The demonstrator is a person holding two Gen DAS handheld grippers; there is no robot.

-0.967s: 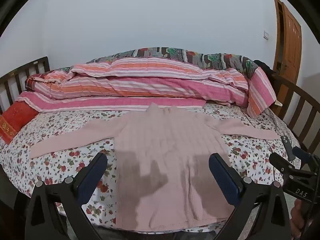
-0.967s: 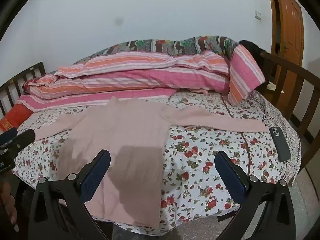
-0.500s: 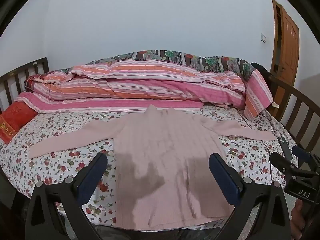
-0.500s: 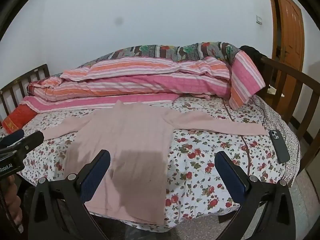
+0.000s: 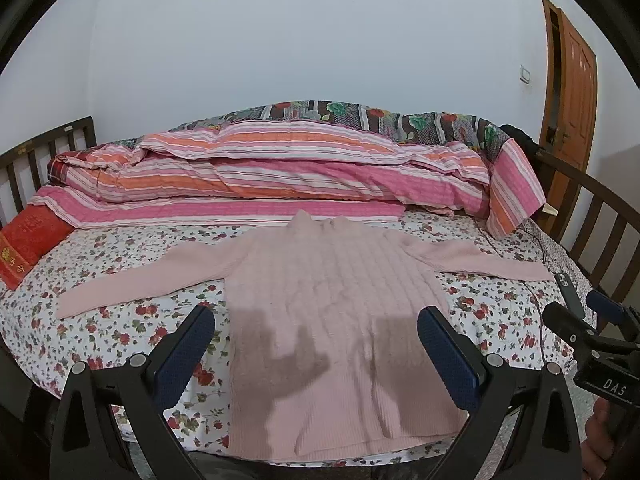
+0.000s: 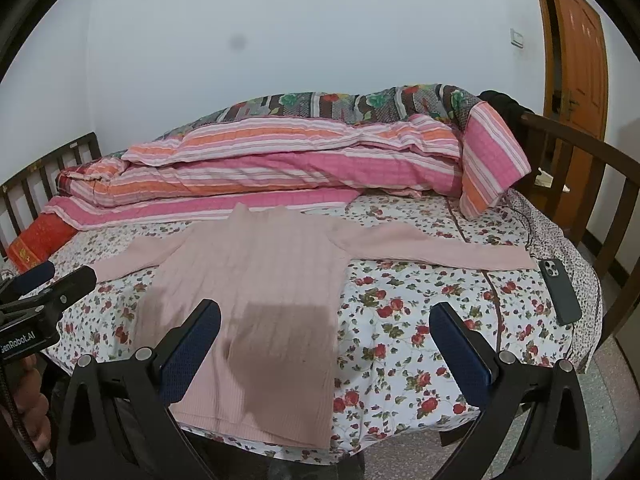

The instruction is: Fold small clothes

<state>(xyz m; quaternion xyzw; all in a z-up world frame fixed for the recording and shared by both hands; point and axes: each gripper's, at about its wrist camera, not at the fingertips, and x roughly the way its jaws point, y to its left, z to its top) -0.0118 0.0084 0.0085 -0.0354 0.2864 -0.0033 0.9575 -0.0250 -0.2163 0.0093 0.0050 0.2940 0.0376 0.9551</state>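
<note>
Both claws stand wide apart and hold nothing: the left claw point(image 5: 316, 344) and the right claw point(image 6: 326, 340) hover above the near edge of the bed point(image 5: 120, 320), clear of the fabric. The pink sweater point(image 5: 332, 300) lies flat on the floral sheet, sleeves spread outward, hem overhanging the near edge. Claw shadows darken its lower half. A phone point(image 6: 559, 291) lies beside the right cuff.

Pink ribbed sweater point(image 5: 332, 300) flat on floral bedsheet point(image 5: 120, 320), sleeves spread left and right, hem near. Left gripper point(image 5: 316, 344) above hem, jaws wide apart, empty. Striped quilt point(image 5: 280, 176) folded at far side. Phone point(image 5: 568, 292) near right sleeve end.
</note>
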